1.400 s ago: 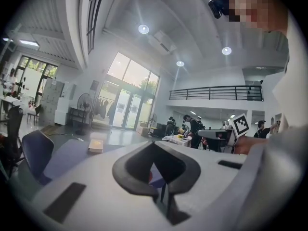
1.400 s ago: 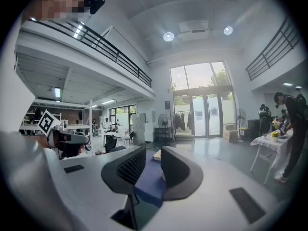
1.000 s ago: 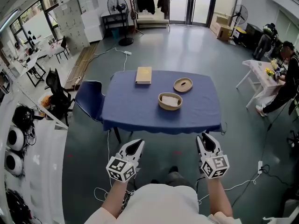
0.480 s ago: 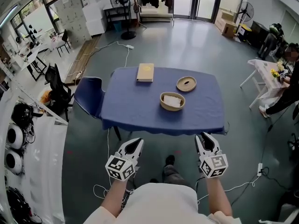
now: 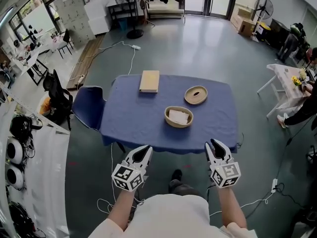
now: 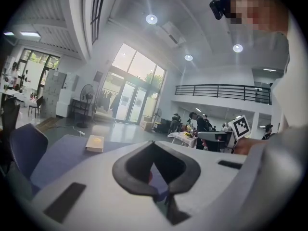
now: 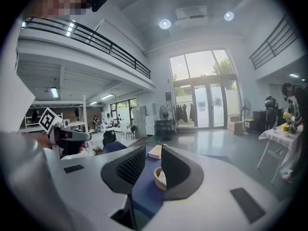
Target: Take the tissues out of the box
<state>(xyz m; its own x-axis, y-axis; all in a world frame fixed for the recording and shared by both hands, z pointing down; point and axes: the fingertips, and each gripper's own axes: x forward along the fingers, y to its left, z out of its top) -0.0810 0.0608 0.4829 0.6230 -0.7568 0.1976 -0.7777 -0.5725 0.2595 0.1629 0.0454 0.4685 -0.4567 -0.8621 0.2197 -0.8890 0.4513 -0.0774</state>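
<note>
Containers: round woven box (image 5: 173, 125) is sitting lid-off near centre of blue-clothed table (image 5: 129, 125), w/ white tissues (image 5: 179, 116) lying inside, below the rim. Its slotted lid (image 5: 195, 95) is lying flat beyond it to the right, near but not touching. A flat tan rectangular box (image 5: 149, 81) is resting toward the far-left part of the top. Its contents cannot be told.

Edges/room: cloth is hanging over the near edge, which is running just ahead of both grippers. A blue chair (image 5: 86, 108) is standing against the table's left side. Grey floor (image 5: 198, 48) is lying open beyond the far edge and along the right side.

Grippers: L gripper (image 5: 142, 152) (image 6: 155, 165) and R gripper (image 5: 216, 148) (image 7: 147, 165) are hovering short of the near edge, well apart from the woven box. L fingers are standing released, nothing between. R fingers are likewise parted and empty, w/ only the table top showing through the gap.
</note>
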